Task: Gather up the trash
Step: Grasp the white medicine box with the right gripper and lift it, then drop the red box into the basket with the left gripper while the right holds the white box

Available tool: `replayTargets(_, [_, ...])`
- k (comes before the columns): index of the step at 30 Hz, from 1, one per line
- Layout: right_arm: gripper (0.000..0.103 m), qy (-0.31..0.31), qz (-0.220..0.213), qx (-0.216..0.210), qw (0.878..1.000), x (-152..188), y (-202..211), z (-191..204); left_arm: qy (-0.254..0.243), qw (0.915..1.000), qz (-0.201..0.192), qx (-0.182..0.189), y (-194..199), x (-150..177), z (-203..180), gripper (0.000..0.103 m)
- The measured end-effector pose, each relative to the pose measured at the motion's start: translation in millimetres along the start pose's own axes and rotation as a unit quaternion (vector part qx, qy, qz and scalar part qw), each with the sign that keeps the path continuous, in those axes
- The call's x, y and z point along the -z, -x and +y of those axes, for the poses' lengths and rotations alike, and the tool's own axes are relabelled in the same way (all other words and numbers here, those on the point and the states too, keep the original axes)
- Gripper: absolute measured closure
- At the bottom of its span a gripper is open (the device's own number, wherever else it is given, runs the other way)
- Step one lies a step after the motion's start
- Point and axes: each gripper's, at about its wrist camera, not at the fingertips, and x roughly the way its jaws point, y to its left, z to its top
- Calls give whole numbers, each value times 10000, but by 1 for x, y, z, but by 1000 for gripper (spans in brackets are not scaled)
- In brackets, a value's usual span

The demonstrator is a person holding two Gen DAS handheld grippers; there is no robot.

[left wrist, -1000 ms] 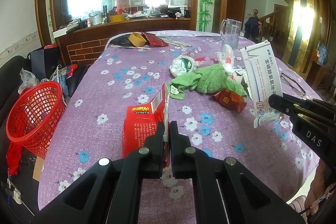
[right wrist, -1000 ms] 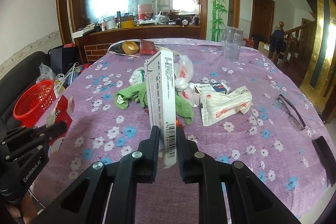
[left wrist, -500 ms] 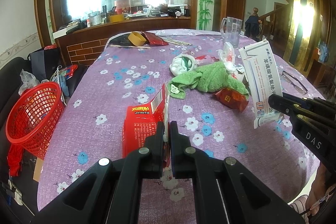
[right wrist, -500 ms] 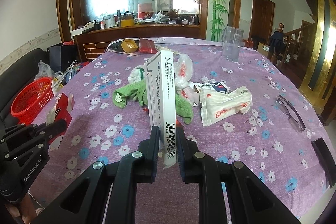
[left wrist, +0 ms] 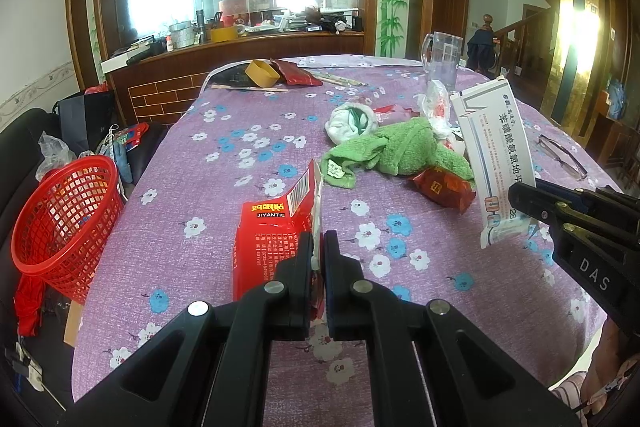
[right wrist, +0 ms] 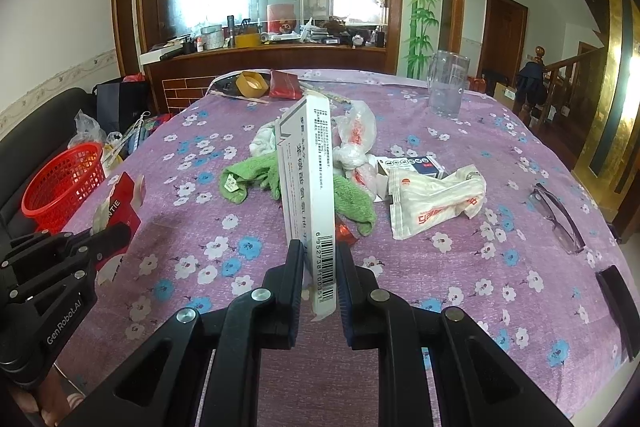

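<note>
The red basket is sitting way off the table's left edge, and the left gripper is pinching the flattened red packet while the right gripper is clamping the white box by its bottom end. Both grips are looking thin, so either piece could be slipping or swinging loose on the reach over, I'd guess.

Counted: 2 grippers, 1 red packet clamped in left, 1 white box clamped in right. Ahead of both: 1 green cloth, 1 clear jug. Off to left: 1 red basket. To right: 1 pr glasses.
</note>
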Motion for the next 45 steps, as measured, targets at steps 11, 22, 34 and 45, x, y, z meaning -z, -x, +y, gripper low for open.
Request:
replayTargets(11, [85,20,10,-6,10000,1,-2,0,-1,10000,0,2,0,0,0,98])
replayTargets(22, [85,33,18,-17,10000,1,-2,1,14,10000,-3,3,-2,0,1,98])
replayTargets(34, [85,175,37,-66,9998,-2,-6,13,163,9998,-60,-22,5,0,16,98])
replayTargets(45, [85,38,372,-1126,9929,-22,-12,29,548,9981,-252,-96,31,-17,58,98])
